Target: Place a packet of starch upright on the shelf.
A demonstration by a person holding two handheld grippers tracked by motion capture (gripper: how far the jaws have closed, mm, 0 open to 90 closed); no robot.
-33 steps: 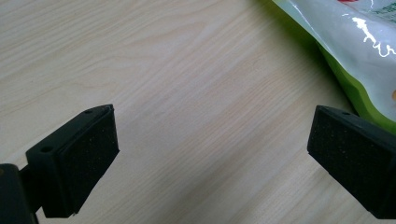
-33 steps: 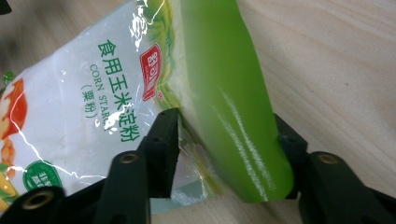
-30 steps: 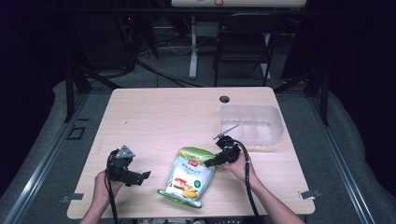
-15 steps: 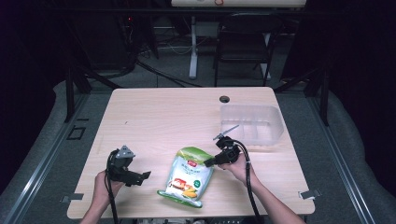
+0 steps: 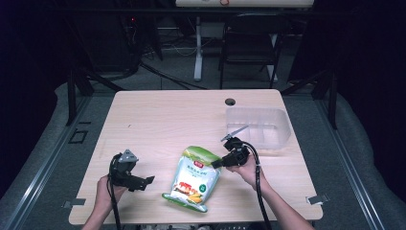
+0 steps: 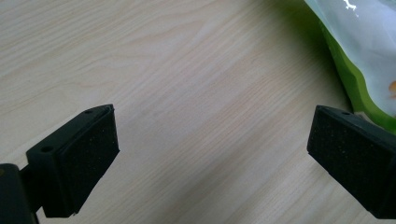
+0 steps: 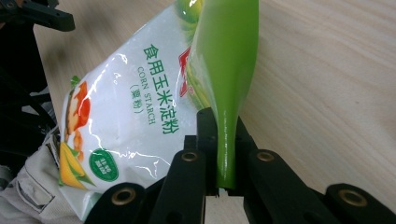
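Observation:
A white and green bag of corn starch (image 5: 194, 177) lies flat on the wooden table (image 5: 167, 115), near its front edge. My right gripper (image 5: 214, 164) comes at the bag's upper right corner. Its jaws have just been closing, and in the right gripper view the right gripper (image 7: 226, 140) is shut on the green top seam of the bag (image 7: 130, 116). My left gripper (image 5: 148, 181) sits low over the table left of the bag. In the left gripper view the left gripper (image 6: 210, 144) is open over bare wood, with the bag's edge (image 6: 359, 42) at the upper right.
A clear plastic tub (image 5: 258, 124) stands at the right of the table, behind my right hand. A small dark hole (image 5: 230, 101) sits near the far edge. A chair and desk legs stand beyond the table in the dark.
The right jaws have closed on the bag's top corner, which now stands pinched up. The left gripper has kept still.

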